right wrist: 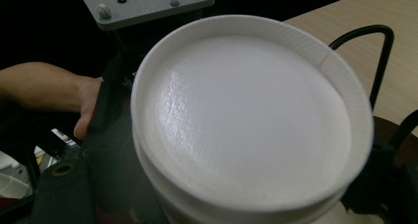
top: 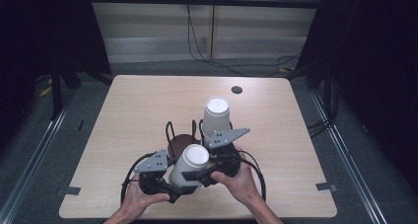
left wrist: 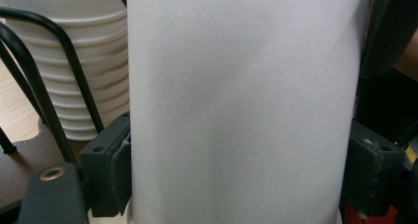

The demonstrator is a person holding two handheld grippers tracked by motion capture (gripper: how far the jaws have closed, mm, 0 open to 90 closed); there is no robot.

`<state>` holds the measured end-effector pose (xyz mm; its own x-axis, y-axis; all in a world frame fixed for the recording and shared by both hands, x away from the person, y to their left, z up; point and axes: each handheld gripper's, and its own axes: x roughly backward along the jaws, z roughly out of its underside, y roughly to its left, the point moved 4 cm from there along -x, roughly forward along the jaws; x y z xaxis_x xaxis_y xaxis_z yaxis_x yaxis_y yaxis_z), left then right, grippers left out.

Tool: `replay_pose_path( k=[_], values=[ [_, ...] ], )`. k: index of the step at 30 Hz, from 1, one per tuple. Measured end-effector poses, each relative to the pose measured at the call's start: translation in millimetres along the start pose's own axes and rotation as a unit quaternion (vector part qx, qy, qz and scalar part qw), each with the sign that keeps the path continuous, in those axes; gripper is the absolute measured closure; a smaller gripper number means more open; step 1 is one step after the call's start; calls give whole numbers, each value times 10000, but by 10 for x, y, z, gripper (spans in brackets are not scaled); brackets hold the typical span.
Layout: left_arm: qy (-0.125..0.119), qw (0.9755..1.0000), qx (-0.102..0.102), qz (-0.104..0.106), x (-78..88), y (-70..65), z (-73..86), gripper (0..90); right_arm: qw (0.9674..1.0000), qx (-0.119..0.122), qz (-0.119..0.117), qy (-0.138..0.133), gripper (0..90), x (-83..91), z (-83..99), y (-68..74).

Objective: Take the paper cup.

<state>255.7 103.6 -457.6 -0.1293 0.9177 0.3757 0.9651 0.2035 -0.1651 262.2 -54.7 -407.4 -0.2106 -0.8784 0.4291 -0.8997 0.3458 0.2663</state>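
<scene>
White paper cup [top: 190, 166] held above light wood tabletop [top: 128, 110], upside down, flat base up, long axis tilted toward viewer. Smooth matte wall, tapered cylinder. Left tongs [left wrist: 236, 169] clamped on cup wall. Right tongs: cannot tell.

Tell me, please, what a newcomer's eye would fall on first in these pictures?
First, the white paper cup held bottom-up near the table's front edge, with the left gripper pressing on its sides and the right gripper beside it. Next, a stack of upturned cups standing just behind, in a black wire holder on a round brown base.
</scene>
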Motion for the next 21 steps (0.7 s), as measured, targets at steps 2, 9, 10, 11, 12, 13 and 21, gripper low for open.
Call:
replay_pose_path(
  k=[2, 9, 10, 11, 12, 13, 21],
  values=[
    [-26, 10000, 37, -1, 40, 12, -5, 177, 10000, -44, 19, -62, 145, 25, -7, -12],
    [124, 9999, 23, -86, 103, 53, 0, 183, 9999, -25, -60, -88, 144, 91, -13, -16],
    [124, 9999, 23, -86, 103, 53, 0, 183, 9999, -25, -60, -88, 144, 91, -13, -16],
    [151, 9999, 54, -49, 110, 54, 1, 183, 9999, -33, -67, -90, 144, 98, -11, -21],
    [243, 9997, 45, -56, 134, 67, -4, 183, 9999, -31, -59, -87, 143, 115, -10, -27],
    [265, 9996, 48, -65, 147, 75, -5, 184, 10000, -12, -58, -71, 144, 124, -9, -32],
    [473, 9986, 168, -140, 194, 130, 21, 191, 9999, 36, -71, 70, 146, 143, 4, -74]
  ],
)
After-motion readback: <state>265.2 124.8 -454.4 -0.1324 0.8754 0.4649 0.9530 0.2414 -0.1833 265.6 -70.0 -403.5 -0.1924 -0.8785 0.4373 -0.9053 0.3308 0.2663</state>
